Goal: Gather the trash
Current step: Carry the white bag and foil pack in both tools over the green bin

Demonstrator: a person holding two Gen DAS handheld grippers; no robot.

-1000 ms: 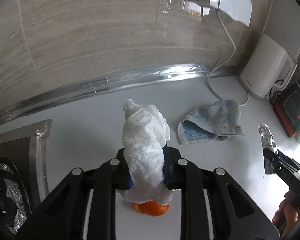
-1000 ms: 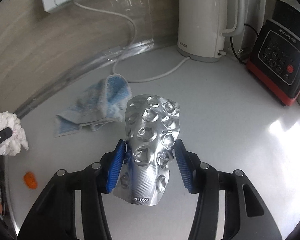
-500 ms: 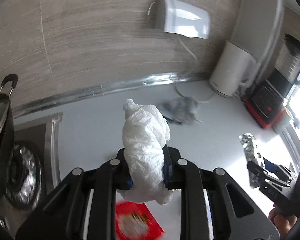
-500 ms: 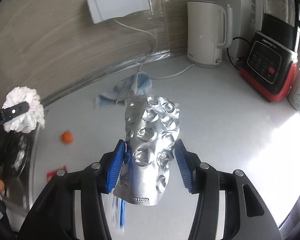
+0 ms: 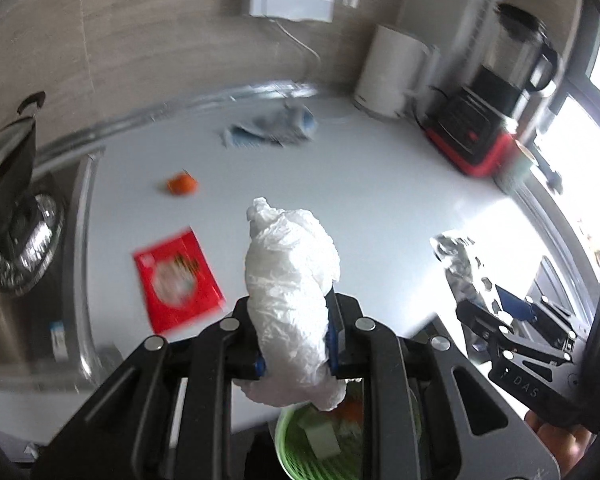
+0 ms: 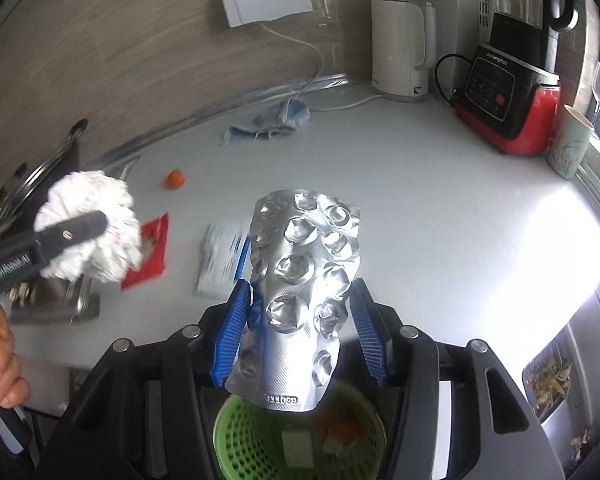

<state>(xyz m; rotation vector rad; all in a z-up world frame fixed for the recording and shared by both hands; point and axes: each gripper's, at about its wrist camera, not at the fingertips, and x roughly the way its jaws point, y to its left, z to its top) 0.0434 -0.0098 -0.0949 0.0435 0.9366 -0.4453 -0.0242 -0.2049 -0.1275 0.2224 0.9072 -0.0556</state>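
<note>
My left gripper (image 5: 294,344) is shut on a crumpled white tissue (image 5: 292,288), held above a green mesh basket (image 5: 296,444) that holds scraps. My right gripper (image 6: 300,332) is shut on a silver blister pack (image 6: 300,292), above the same green basket (image 6: 256,440). The left gripper with the tissue (image 6: 88,232) shows at the left of the right wrist view. The blister pack (image 5: 460,264) shows at the right of the left wrist view. On the white counter lie a red packet (image 5: 176,276), an orange scrap (image 5: 182,185) and a blue-white wrapper (image 6: 222,264).
A blue cloth (image 6: 268,124) lies near the back wall. A white kettle (image 6: 400,48), a red-based blender (image 6: 512,92) and a pale cup (image 6: 572,140) stand at the back right. A pot and hob (image 5: 16,216) are at the left.
Both grippers have pulled back and up from the counter with their loads. The green basket has come into view beneath them, and the red packet and blue-white wrapper now show.
</note>
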